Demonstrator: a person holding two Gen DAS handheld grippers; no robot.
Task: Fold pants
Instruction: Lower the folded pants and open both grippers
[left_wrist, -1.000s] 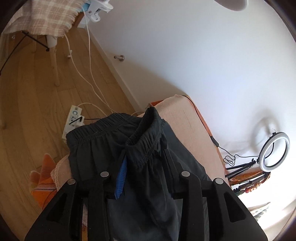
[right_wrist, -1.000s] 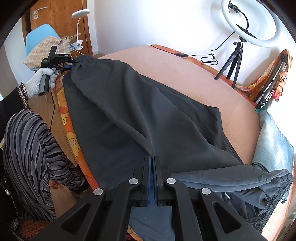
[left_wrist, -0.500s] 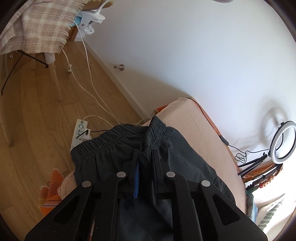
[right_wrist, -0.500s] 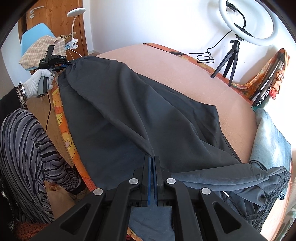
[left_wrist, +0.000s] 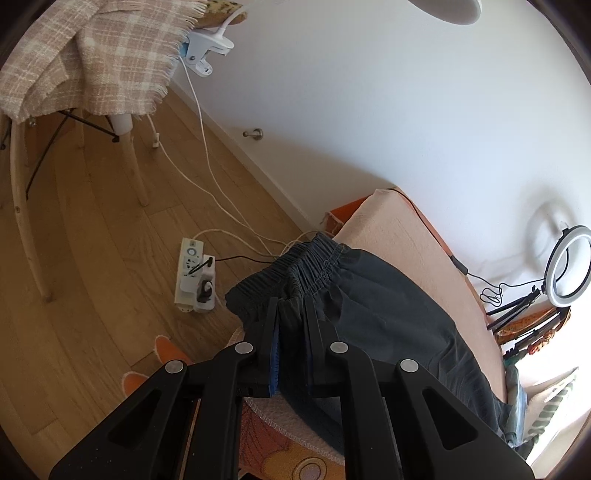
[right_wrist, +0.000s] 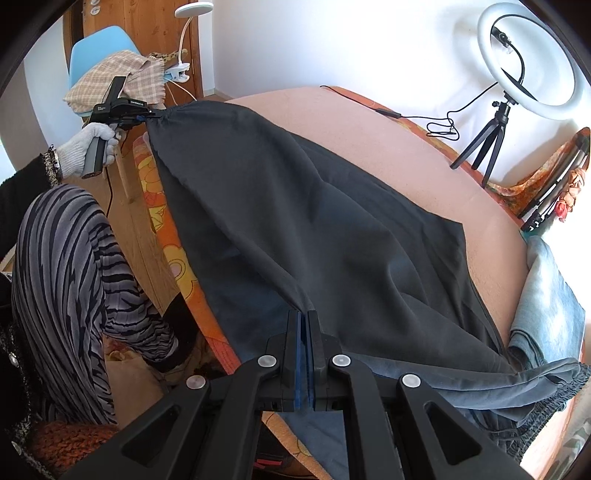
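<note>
Black pants (right_wrist: 314, 206) stretched between both grippers over the bed (right_wrist: 424, 162).
Left gripper (left_wrist: 291, 325) clamped on the waistband just ahead; right gripper (right_wrist: 303, 321) pinching the hem.

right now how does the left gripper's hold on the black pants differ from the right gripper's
The left gripper pinches the gathered elastic waistband of the black pants, bunched thick between its fingers; the right gripper pinches thin, flat fabric at the opposite end. The left gripper's end hangs past the bed edge over the wooden floor; the right gripper's end is over the bed. Both are shut on the same pants, stretching them between them.
</note>
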